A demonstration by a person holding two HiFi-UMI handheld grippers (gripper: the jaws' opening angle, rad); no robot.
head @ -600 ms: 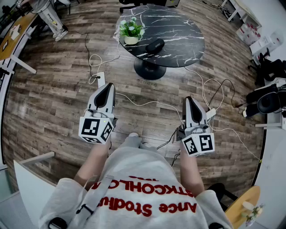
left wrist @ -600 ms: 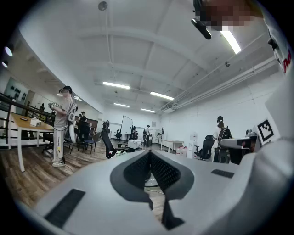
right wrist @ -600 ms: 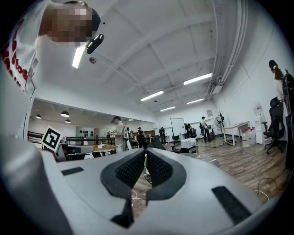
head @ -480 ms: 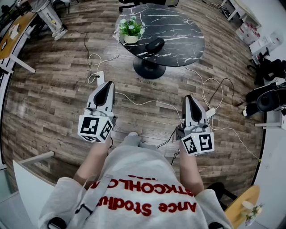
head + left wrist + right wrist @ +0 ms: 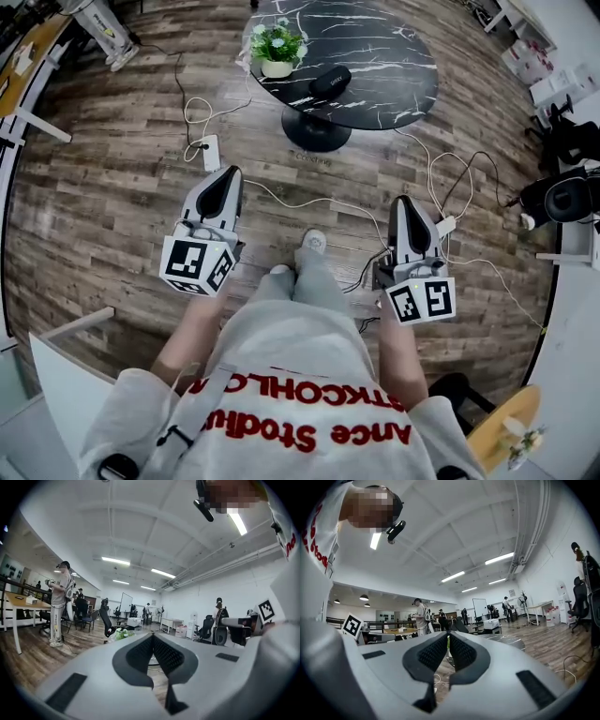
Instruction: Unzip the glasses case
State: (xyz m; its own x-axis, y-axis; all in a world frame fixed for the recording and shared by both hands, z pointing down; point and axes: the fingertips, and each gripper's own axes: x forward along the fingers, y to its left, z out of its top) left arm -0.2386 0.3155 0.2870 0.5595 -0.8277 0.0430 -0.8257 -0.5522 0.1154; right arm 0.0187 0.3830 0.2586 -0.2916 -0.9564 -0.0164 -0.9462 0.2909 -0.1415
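The glasses case (image 5: pixel 330 81) is a black oval pouch lying on the round black marble table (image 5: pixel 394 66) at the top of the head view, next to a small potted plant (image 5: pixel 277 47). Both grippers are held level at waist height, well short of the table. My left gripper (image 5: pixel 228 180) has its jaws together with nothing between them; in the left gripper view its ribbed pads meet at the left gripper's tips (image 5: pixel 152 636). My right gripper (image 5: pixel 405 206) is likewise shut and empty, seen at the right gripper's tips (image 5: pixel 448 636) in its own view. Neither gripper view shows the case.
White cables (image 5: pixel 309 202) and a power strip (image 5: pixel 212 152) lie on the wooden floor between me and the table pedestal (image 5: pixel 315 131). Office chairs (image 5: pixel 562 202) stand at the right and a desk (image 5: pixel 28 66) at the left. Other people stand far off in the room (image 5: pixel 60 602).
The table and case have slid slightly up in the head view, and one foot has stepped forward between the grippers. Both grippers stay shut in about the same pose.
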